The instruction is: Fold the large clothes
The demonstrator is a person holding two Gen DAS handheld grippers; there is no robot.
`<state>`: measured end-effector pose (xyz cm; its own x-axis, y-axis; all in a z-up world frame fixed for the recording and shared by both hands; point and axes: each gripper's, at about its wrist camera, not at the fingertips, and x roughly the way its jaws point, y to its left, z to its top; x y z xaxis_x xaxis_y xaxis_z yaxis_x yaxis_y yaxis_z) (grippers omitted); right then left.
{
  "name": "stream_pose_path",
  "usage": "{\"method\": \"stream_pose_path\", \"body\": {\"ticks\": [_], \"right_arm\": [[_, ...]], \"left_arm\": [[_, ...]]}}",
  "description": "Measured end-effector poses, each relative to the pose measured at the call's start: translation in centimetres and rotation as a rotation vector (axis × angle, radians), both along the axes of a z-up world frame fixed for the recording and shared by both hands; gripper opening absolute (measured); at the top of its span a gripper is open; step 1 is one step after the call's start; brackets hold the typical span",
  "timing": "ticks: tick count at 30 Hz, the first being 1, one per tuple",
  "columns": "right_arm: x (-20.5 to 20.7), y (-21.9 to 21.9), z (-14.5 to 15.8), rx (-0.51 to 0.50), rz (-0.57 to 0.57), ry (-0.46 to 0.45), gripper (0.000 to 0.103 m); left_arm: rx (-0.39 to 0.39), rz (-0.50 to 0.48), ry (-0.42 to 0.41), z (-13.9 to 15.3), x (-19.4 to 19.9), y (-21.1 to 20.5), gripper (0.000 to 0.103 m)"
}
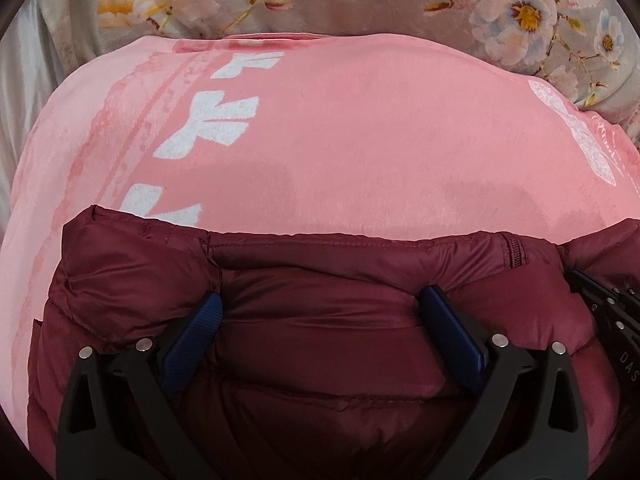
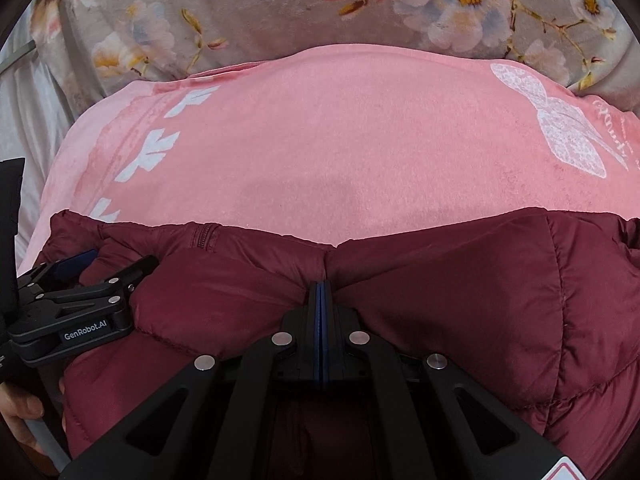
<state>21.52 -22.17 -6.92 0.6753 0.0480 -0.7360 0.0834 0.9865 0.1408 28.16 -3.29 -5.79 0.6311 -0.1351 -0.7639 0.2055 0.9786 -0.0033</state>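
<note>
While the right gripper (image 2: 322, 286) pinches the jacket (image 2: 440, 280) hem, the left gripper (image 1: 320, 320) rests spread wide beside it | jacket bunched on the pink blanket (image 2: 320, 140) | fold seemingly mid-way, flattening left.

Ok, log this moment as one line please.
left gripper: open, on the jacket | right gripper: shut on jacket edge | jacket lies on pink blanket

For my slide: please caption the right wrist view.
Right gripper shut on maroon jacket over pink blanket.
</note>
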Motion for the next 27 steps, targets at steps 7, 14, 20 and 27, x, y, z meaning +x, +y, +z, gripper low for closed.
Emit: {"method": "stream_pose_path", "body": {"ticks": [7,14,20,27], "right_arm": [[0.0,-0.5,-0.1,0.042,0.002,-0.007,0.000],[-4.2,0.0,3.5,0.104,-0.012,-0.104,0.011],[-7.6,4.5,4.3,0.080,0.071,-0.094,0.011],[-8.3,6.2,2.1,0.036,0.067,-0.061,0.011]], "left_arm": [[-0.009,-0.002,0.002,0.0,0.1,0.1,0.098],[-0.094,0.013,0.005,3.4,-3.3,2.2,0.096],[-0.087,-0.002,0.007,3.4,-7.4,2.8,0.096],[-0.045,0.029,-0.009,1.7,-8.2,2.9,0.098]]}}
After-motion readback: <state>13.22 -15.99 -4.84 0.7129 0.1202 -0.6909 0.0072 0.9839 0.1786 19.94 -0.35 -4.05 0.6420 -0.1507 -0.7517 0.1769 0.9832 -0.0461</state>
